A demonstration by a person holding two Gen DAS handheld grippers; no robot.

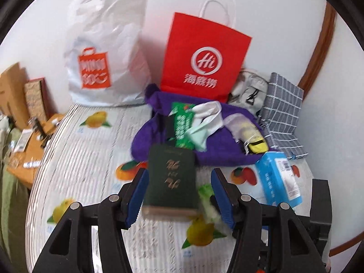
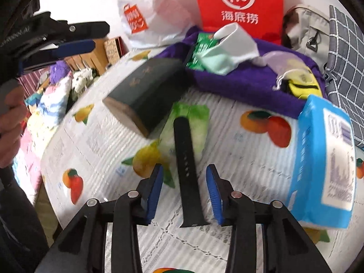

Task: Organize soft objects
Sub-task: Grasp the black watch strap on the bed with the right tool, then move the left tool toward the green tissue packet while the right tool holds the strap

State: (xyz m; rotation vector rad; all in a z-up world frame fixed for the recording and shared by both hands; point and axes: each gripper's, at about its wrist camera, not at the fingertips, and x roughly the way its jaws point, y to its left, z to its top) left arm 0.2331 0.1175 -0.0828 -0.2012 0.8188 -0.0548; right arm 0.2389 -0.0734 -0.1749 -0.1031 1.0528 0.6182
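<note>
A purple cloth [image 1: 218,143] lies heaped at the table's back, with a green packet [image 1: 182,122], a white and mint cloth [image 1: 204,118] and a yellow pouch [image 1: 257,145] on it. A dark green book [image 1: 170,177] lies in front of it, between the fingers of my open left gripper [image 1: 179,193]. A blue tissue pack [image 1: 277,179] lies to the right. My right gripper [image 2: 185,191] is open over a black strap [image 2: 188,173] that lies on a green cloth [image 2: 193,118]. The left gripper also shows in the right wrist view [image 2: 68,38], open.
A red paper bag [image 1: 204,61] and a white plastic bag [image 1: 104,52] stand against the wall. A grey bag [image 1: 250,88] and a checked grey cloth [image 1: 284,109] lie at the back right. The fruit-print tablecloth [image 1: 91,159] ends at the left, above cluttered boxes.
</note>
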